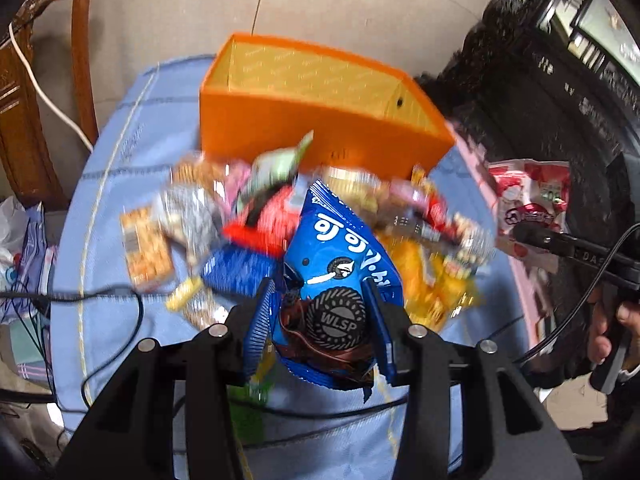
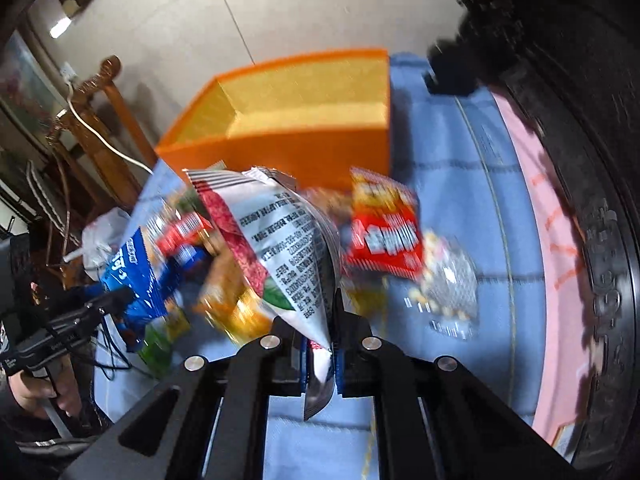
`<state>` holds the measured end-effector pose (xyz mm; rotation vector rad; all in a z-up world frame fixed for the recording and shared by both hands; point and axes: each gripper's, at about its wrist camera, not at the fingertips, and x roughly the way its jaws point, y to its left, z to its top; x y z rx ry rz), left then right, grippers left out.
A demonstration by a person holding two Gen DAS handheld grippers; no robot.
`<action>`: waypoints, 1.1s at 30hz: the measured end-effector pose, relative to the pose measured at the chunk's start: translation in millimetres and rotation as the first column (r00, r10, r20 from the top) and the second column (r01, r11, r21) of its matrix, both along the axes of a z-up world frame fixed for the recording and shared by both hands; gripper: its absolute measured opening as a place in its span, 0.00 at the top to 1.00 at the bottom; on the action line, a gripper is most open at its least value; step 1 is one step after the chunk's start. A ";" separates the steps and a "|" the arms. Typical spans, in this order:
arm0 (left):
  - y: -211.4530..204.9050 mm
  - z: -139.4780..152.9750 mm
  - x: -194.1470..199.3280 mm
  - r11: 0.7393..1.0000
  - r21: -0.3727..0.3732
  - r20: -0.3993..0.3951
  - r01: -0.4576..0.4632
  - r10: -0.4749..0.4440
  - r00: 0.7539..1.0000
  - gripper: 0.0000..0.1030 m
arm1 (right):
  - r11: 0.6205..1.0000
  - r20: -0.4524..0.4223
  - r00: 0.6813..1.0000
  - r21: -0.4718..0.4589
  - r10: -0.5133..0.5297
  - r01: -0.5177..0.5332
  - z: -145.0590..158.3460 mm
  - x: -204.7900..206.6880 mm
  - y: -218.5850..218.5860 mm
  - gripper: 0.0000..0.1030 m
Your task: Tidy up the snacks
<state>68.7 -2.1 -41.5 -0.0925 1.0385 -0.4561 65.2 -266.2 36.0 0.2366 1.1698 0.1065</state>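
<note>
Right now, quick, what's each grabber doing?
Left gripper: closed on the blue snack bag.
Right gripper: shut tight on the silver snack bag.

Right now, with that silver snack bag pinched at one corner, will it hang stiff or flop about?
Probably floppy: the silver bag creases where the right claw pinches its corner. It looks puffed with air, so likely light. Its glossy film might slip.
</note>
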 end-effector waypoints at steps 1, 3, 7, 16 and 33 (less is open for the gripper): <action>0.2 6.3 5.5 1.000 -0.009 0.014 -0.005 0.005 1.000 0.58 | 1.000 0.017 1.000 0.006 0.008 -0.008 5.1 9.2 2.0 0.91; -0.3 22.5 23.0 0.999 -0.029 0.048 -0.021 0.022 0.999 0.58 | 1.000 0.049 0.999 0.008 0.020 -0.020 13.6 29.4 6.2 0.91; -7.8 48.5 69.6 0.998 -0.052 0.108 -0.042 0.047 0.993 0.58 | 0.999 0.089 0.996 0.025 0.019 -0.021 19.1 82.2 6.7 0.91; -55.4 43.0 205.4 0.994 0.007 0.088 -0.112 0.111 0.990 0.53 | 1.000 0.061 0.998 0.000 -0.029 0.029 -19.8 200.3 14.4 0.84; 35.2 -3.3 90.1 0.973 0.113 0.012 -0.199 0.199 0.980 0.10 | 0.998 0.020 0.998 -0.026 -0.052 0.052 -46.5 67.2 17.1 0.08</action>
